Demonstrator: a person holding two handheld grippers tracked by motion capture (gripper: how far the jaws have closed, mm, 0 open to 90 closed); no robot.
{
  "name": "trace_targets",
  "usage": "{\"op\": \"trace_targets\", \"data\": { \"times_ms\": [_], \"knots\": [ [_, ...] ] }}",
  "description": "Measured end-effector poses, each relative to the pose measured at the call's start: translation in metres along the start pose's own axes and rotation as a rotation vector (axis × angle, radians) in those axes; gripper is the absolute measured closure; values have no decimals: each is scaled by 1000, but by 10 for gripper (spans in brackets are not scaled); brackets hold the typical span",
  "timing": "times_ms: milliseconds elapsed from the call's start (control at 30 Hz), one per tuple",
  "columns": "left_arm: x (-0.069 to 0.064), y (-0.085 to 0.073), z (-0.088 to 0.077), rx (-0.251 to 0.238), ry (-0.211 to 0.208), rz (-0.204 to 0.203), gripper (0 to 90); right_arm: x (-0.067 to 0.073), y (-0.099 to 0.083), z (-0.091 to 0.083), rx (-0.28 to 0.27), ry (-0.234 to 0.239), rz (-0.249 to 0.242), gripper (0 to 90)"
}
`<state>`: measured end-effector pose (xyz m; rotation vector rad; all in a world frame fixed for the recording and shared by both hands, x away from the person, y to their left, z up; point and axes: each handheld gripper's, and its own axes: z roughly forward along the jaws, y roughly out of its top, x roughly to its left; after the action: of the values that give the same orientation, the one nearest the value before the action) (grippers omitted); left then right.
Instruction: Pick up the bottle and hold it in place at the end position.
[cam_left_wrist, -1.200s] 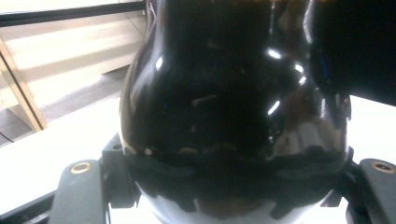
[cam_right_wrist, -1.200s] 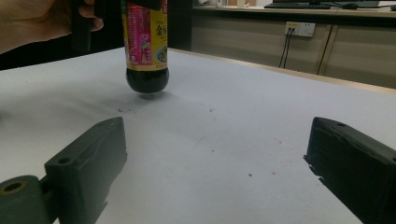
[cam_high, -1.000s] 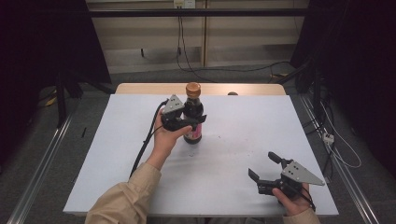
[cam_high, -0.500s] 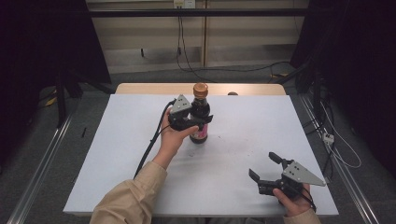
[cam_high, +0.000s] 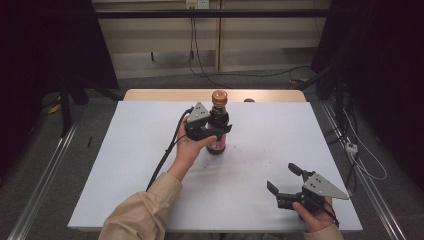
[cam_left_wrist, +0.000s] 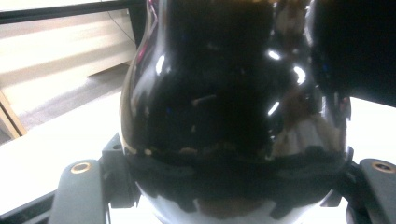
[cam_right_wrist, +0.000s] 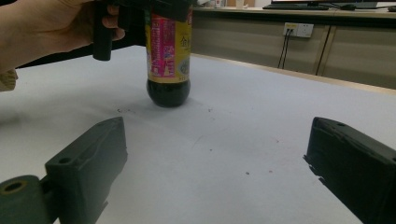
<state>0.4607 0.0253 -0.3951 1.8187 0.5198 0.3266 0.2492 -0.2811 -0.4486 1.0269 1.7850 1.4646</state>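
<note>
Gripping a glossy, bulbous dark bottle (cam_high: 218, 131) (brown cap), the left gripper (cam_high: 214, 131)

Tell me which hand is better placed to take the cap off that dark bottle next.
Probably the right. The left gripper is clamped on the bottle, steadying it upright, while the right gripper sits open and empty near the table's front edge, free to reach the brown cap.

Black tongs (cam_high: 286, 181), tan sleeves (cam_high: 142, 212)

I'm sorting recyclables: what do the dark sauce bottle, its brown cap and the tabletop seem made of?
Dark sauce bottle: glossy glass or clear plastic, given the sharp highlights; which one is unclear. Brown cap: probably plastic, smooth. Tabletop: matte white sheet, slightly speckled, over a wood-coloured board.
</note>
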Motion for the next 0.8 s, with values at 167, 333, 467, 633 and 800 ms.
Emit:
{"op": "trace_targets", "data": {
  "times_ms": [167, 333, 467, 633, 800],
  "knots": [
    [1, -1, 2, -1, 4, 2, 286, 0, 0, 0, 0, 1, 0, 45],
    [1, -3, 4, -17, 7, 7, 286, 0, 0, 0, 1, 2, 1, 45],
    [0, -4, 5, -29, -2, 29, 285, 0, 0, 0, 1, 2, -1, 46],
    [-1, -5, 5, -38, -10, 44, 284, 2, 0, 0, 1, 5, -7, 46],
    [-1, -6, -1, -16, -25, 48, 284, 2, 0, 1, 8, 8, -9, 45]
  ]
}}
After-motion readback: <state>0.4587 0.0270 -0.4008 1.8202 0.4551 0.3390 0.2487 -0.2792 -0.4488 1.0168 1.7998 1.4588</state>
